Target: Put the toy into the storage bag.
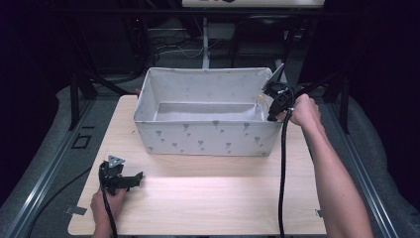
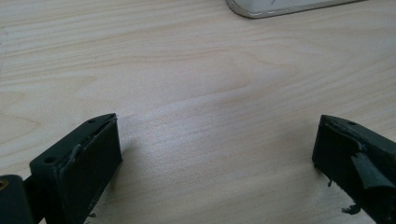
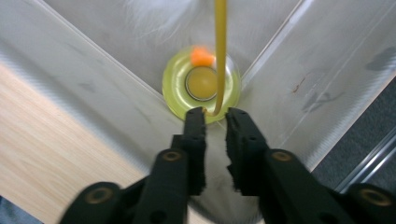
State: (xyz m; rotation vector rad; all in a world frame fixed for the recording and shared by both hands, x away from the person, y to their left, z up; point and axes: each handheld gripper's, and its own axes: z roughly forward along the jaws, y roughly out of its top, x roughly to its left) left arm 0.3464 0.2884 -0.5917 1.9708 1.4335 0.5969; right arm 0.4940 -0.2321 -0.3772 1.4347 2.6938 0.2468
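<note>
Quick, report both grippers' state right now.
Left gripper: open, empty, over the table.
Right gripper: jaws slightly apart beside a yellow strap in the bin; grip cannot be told.

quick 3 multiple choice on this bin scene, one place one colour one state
1. Where is the right gripper?
A. at the bin's right end
B. at the table's near left corner
C. behind the bin

2. What colour is the round thing in the bin?
A. blue
B. yellow
C. black

3. How is the left gripper?
A. shut on a cloth
B. shut and empty
C. open and empty

Answers:
1 A, the high view shows it over the bin's right end.
2 B, its ring is yellow-green.
3 C, its jaws stand wide apart over bare table.
</note>
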